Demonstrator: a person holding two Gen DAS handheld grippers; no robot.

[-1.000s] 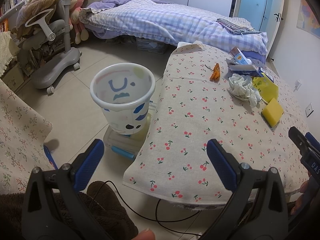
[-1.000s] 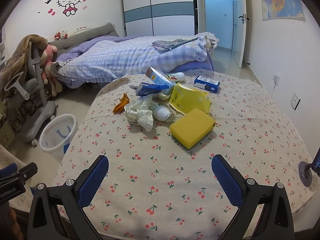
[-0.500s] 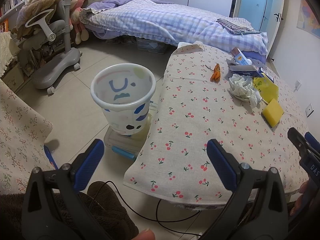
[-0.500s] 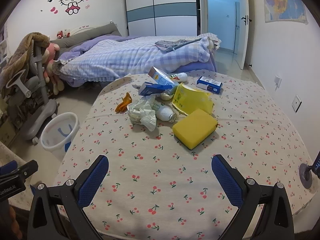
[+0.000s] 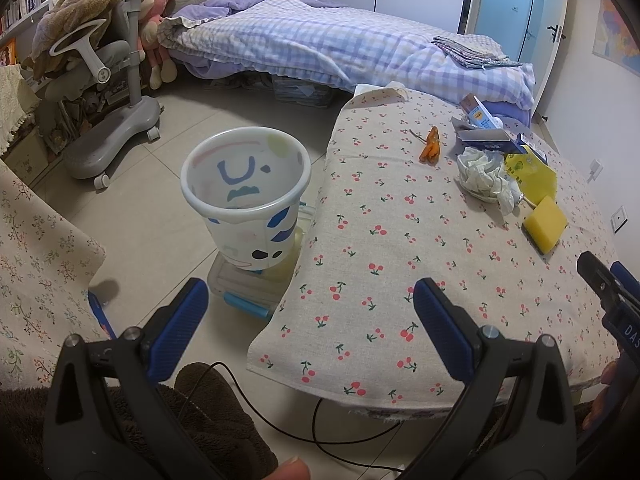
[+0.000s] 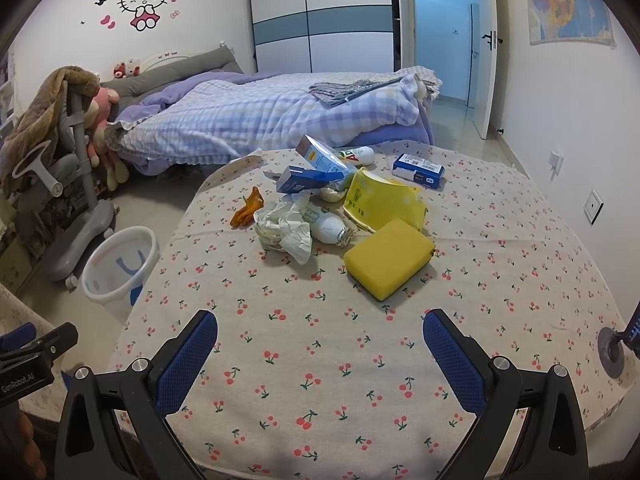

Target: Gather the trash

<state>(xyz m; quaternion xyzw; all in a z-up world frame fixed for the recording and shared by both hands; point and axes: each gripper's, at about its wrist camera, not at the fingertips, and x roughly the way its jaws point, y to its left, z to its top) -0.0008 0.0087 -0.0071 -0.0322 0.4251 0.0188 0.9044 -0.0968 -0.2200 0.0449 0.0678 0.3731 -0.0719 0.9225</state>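
A white trash bin with blue marks stands on the floor left of the cherry-print table; it also shows in the right wrist view. Trash lies mid-table: crumpled white paper, an orange peel, a yellow sponge, a yellow bag, blue boxes and a small white bottle. My left gripper is open and empty over the table's near left corner. My right gripper is open and empty above the table's near edge.
A blue-and-white box and a white bottle lie at the table's far side. A bed stands behind. A grey chair base is on the floor at left. A black cable hangs below the table edge.
Both grippers have drifted slightly forward toward the table; the trash looks a little nearer in the right wrist view. Both stay open and empty.
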